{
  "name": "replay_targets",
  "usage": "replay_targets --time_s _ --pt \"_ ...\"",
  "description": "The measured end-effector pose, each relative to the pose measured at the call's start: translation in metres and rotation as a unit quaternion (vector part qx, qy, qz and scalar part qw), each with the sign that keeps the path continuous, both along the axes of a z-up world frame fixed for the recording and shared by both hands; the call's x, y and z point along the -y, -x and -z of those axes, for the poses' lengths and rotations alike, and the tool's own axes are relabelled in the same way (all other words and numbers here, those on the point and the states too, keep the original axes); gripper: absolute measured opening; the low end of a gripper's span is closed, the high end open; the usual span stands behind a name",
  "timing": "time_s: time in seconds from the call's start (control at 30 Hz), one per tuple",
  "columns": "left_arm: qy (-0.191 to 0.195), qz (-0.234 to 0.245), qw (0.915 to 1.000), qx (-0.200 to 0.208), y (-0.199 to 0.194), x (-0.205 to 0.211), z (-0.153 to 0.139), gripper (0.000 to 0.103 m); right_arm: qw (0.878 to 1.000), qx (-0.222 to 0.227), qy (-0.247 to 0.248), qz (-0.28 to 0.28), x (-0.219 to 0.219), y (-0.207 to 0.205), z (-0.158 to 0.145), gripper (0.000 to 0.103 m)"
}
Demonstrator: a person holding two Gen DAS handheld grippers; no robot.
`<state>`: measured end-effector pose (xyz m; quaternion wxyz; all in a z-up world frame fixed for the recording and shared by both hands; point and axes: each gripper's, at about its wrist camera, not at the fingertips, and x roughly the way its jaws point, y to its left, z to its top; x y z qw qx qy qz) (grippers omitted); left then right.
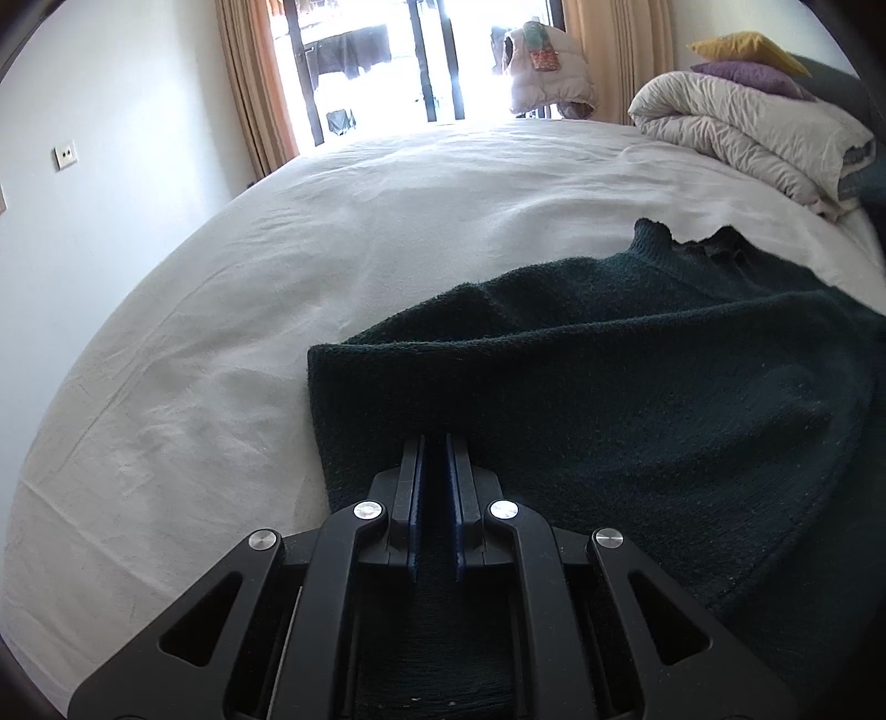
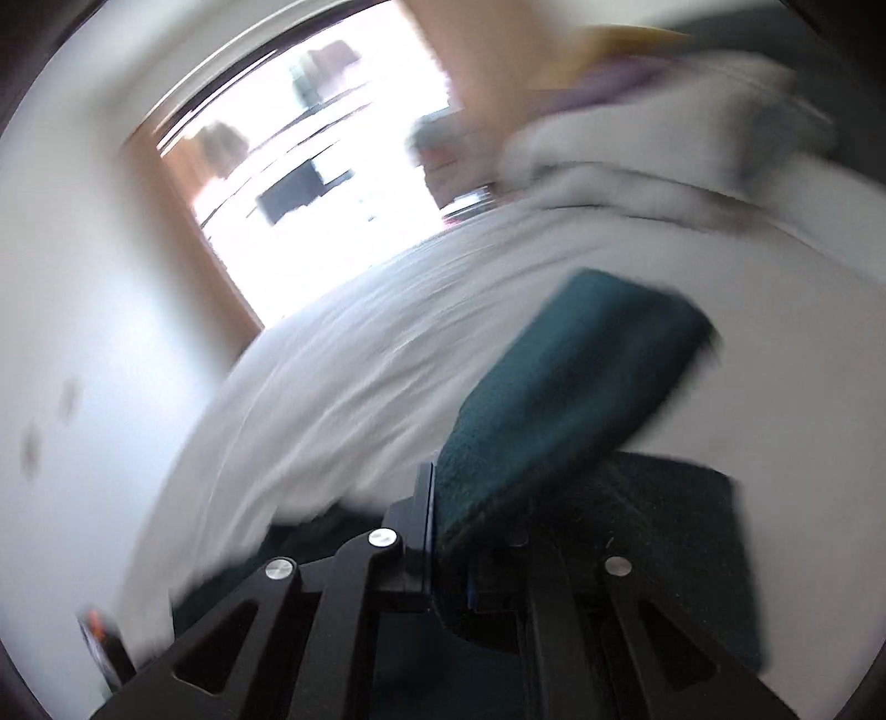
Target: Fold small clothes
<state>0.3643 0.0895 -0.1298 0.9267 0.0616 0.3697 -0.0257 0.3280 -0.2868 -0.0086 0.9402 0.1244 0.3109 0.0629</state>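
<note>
A dark green knitted sweater [image 1: 637,376] lies on the white bed sheet [image 1: 249,288], its collar toward the far right. My left gripper [image 1: 434,440] is shut on the sweater's near left edge, and dark knit shows between the two blue-padded fingers. The right wrist view is blurred by motion. There my right gripper [image 2: 448,487] is shut on a part of the sweater [image 2: 581,360], which rises from the jaws and hangs over the right finger, hiding it. More green knit lies below on the bed sheet [image 2: 343,387].
A folded white duvet [image 1: 747,127] with a purple and a yellow pillow [image 1: 747,50] on top sits at the bed's far right. Beyond the bed is a bright glass door [image 1: 387,61] with curtains and a white padded vest [image 1: 545,72]. A wall [image 1: 111,138] runs along the left.
</note>
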Motion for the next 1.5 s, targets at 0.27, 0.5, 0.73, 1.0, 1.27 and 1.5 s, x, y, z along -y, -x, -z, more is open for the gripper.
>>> replay_targets --time_s 0.27,0.5,0.73,1.0,1.27,1.5 --pt "0.121 0.005 0.9923 -0.025 -0.001 -0.032 -0.009 0.008 0.986 -0.069 0.132 -0.077 -0.105 -0.022 0.073 0.009" --pt "0.315 0.02 0.9425 -0.108 -0.002 -0.016 -0.037 0.047 0.99 -0.071 0.09 -0.077 -0.088 -0.017 0.075 0.009" --pt "0.39 0.048 0.902 -0.178 -0.024 0.024 -0.028 0.077 0.993 -0.056 0.056 -0.09 -0.082 -0.008 0.071 0.01" --pt "0.443 0.02 0.8654 -0.232 -0.052 0.039 0.011 0.015 0.992 -0.072 0.028 -0.105 -0.08 0.0 0.073 0.02" --pt "0.401 0.03 0.8971 -0.184 -0.049 0.036 0.016 0.007 0.958 -0.091 -0.27 -0.031 0.025 0.08 0.091 0.06" --pt "0.358 0.045 0.9213 -0.146 -0.031 0.044 -0.009 0.007 0.872 -0.079 -0.473 0.096 0.097 0.124 0.142 0.049"
